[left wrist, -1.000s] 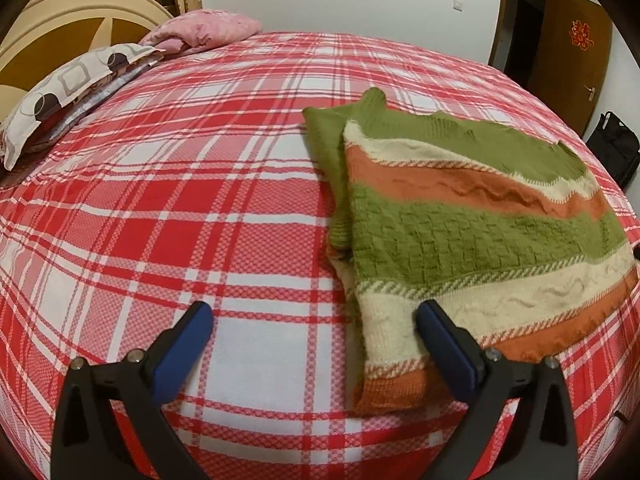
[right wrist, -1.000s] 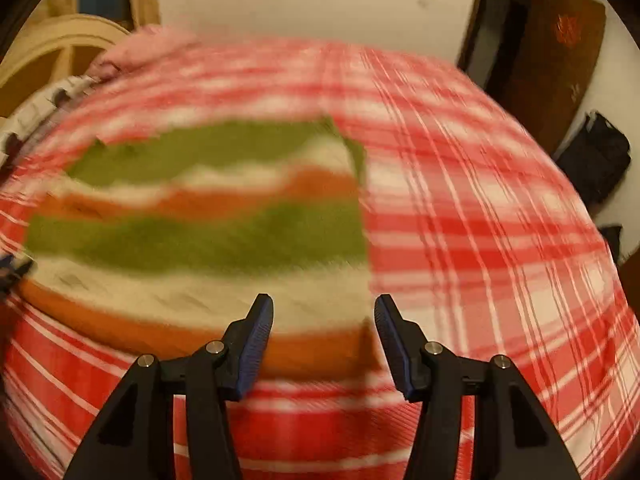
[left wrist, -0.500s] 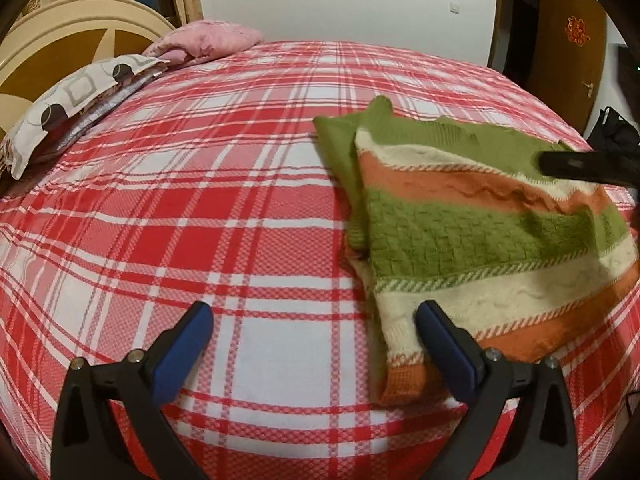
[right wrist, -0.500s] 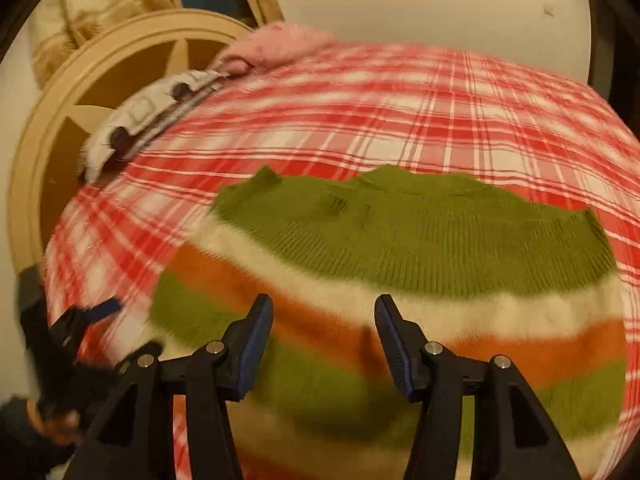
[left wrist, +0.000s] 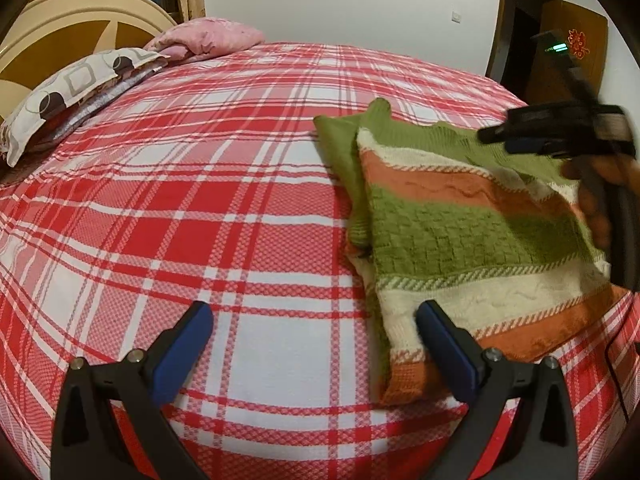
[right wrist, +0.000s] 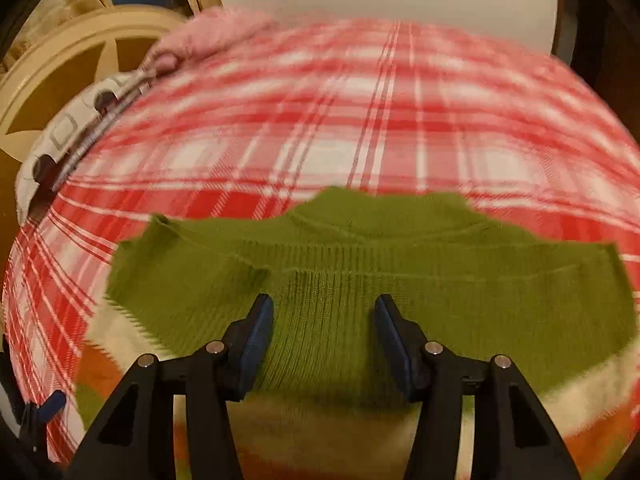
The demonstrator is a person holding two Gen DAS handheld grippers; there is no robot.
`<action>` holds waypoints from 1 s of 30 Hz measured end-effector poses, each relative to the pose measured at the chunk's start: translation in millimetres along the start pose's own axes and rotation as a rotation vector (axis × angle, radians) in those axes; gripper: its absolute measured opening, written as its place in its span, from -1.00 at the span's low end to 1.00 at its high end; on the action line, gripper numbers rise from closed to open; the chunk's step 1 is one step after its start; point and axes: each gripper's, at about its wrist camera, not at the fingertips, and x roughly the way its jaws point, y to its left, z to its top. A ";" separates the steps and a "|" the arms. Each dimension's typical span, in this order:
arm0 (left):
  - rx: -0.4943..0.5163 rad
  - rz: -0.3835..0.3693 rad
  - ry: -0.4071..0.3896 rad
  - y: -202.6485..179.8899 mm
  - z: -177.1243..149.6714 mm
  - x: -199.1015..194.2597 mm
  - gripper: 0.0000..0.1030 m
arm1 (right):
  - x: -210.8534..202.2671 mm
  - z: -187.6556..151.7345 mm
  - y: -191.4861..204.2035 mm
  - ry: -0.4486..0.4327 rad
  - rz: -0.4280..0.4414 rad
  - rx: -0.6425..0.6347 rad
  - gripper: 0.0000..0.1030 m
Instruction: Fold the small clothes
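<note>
A striped knit sweater [left wrist: 472,232] in green, orange and cream lies flat on the red plaid bed [left wrist: 200,200], with a sleeve folded in along its left side. My left gripper [left wrist: 314,344] is open and empty, low over the bed beside the sweater's orange hem corner. My right gripper [right wrist: 324,332] is open and empty, hovering over the green shoulder part of the sweater [right wrist: 360,280]; it also shows in the left wrist view [left wrist: 556,136] above the sweater's far right part.
A patterned pillow [left wrist: 72,92] and a pink pillow [left wrist: 208,38] lie by the wooden headboard [left wrist: 60,32] at the far left. A brown door [left wrist: 568,60] and white wall stand behind the bed.
My right gripper has swung over the sweater and moved toward its green collar end. My left gripper has held almost still near the hem corner.
</note>
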 end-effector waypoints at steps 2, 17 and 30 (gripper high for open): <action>-0.001 -0.001 -0.001 -0.6 -0.1 0.1 1.00 | -25.7 -10.5 6.6 -0.045 0.079 -0.012 0.05; -0.006 -0.006 0.000 -0.9 -0.2 1.0 1.00 | -49.2 -66.9 79.0 -0.038 0.163 -0.271 0.06; -0.013 -0.015 -0.001 -2.9 -2.2 0.3 1.00 | -36.0 -84.1 59.4 0.028 0.108 -0.199 0.07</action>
